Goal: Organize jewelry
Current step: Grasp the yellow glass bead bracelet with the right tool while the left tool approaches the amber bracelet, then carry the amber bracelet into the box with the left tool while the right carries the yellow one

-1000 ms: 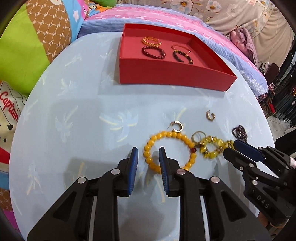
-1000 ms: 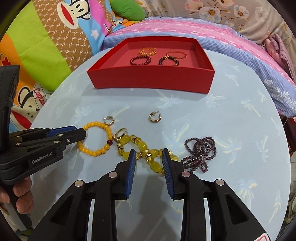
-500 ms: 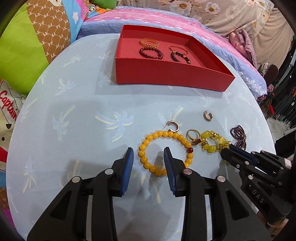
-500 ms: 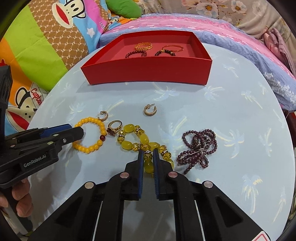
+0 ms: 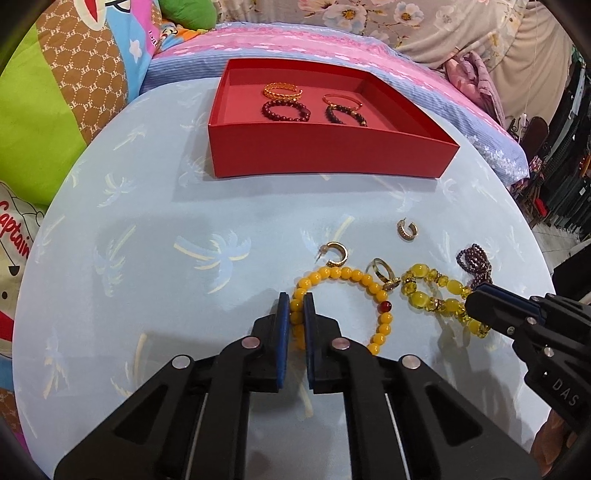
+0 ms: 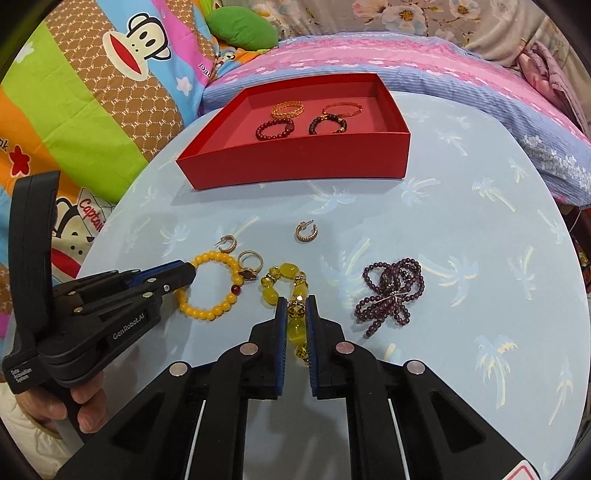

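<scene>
Round table (image 6: 461, 206), pale blue cloth with palm-tree print. Beyond far edge: bed with pink-and-blue striped sheet (image 6: 424, 62). Left of table: bright patchwork cartoon-monkey quilt (image 6: 110, 74), green, brown, orange panels. Green cushion (image 6: 242, 29) atop quilt, near bed. Floral beige fabric (image 5: 424, 22) behind bed. Mauve crumpled cloth (image 5: 476, 77) at bed's right end.

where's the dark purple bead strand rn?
Right wrist view: dark purple bead strand lies bunched on the pale blue table, right of the right tongs, untouched.
</scene>
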A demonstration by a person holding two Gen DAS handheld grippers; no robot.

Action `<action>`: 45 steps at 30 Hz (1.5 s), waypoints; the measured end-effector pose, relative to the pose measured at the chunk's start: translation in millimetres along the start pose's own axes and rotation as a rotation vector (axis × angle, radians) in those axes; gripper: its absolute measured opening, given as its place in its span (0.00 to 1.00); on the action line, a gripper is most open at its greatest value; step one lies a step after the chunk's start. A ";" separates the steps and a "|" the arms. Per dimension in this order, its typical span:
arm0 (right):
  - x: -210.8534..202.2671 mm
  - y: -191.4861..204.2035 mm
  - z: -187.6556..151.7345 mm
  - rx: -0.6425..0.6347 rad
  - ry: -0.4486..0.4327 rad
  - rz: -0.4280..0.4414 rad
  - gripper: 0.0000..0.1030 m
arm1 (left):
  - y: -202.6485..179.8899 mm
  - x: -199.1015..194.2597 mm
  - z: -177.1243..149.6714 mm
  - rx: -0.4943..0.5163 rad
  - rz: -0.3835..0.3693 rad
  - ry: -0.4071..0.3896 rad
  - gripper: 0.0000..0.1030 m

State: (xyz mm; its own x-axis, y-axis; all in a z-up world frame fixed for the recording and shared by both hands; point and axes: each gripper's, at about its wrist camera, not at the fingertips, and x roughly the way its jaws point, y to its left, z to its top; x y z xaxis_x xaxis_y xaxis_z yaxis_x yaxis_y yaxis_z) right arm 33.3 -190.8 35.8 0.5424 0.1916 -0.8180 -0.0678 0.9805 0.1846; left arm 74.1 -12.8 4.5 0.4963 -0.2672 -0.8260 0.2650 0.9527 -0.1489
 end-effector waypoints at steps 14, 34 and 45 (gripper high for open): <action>-39.9 -4.9 22.2 0.043 -0.072 0.051 0.09 | -14.1 -33.8 14.1 0.024 -0.096 -0.028 0.07; -65.3 -12.0 109.2 0.002 -0.215 0.010 0.09 | -31.9 -71.0 100.8 0.085 -0.177 -0.153 0.07; -23.1 -1.3 177.1 -0.002 -0.221 0.036 0.09 | -21.5 -35.3 166.8 0.024 -0.228 -0.163 0.07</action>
State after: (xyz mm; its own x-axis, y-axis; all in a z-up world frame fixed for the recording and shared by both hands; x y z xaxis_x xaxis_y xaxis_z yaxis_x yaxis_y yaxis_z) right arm 169.2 -204.4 151.0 0.7099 0.2121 -0.6716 -0.0917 0.9733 0.2105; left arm 188.8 -48.0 127.5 0.5477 -0.4957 -0.6740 0.4033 0.8623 -0.3063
